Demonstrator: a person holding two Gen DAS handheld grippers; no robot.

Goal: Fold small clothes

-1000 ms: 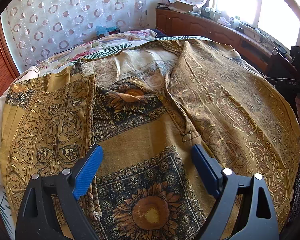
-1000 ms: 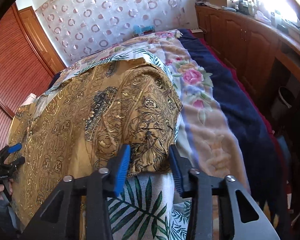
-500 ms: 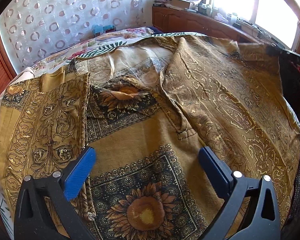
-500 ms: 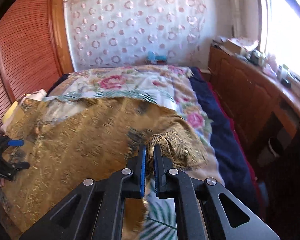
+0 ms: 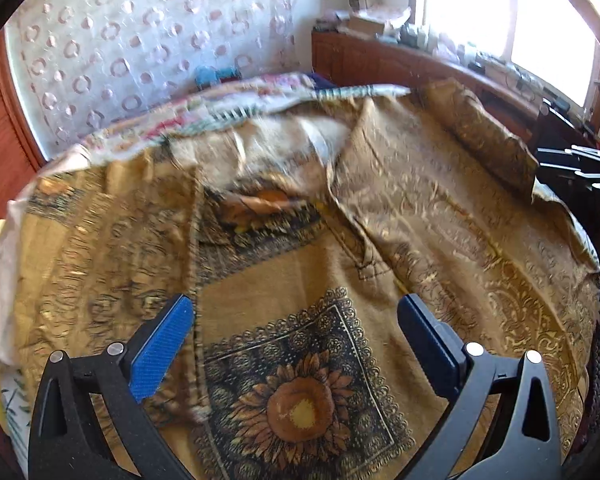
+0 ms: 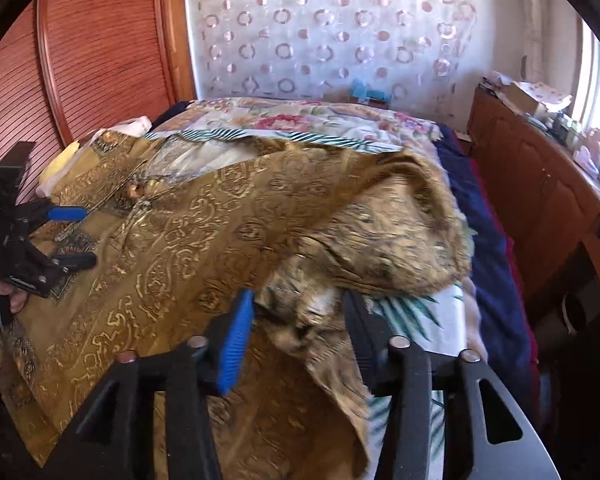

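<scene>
Right wrist view: my right gripper (image 6: 298, 322) fingers spread, loose sleeve (image 6: 364, 240) bunched between them, garment (image 6: 172, 248) running left; my left gripper (image 5: 296, 324) spread, empty, over sunflower panel (image 5: 296, 396).

right gripper (image 6: 296, 320) | was clamped, now spread | garment (image 6: 204, 240) corner folded inward (bunched between fingers)

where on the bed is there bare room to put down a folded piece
Free: the flowered bedspread between the gold shirt and the curtain, and the blue blanket strip beside the wooden cabinet. Crowded: the near half, covered by the shirt, with both grippers over it.
</scene>
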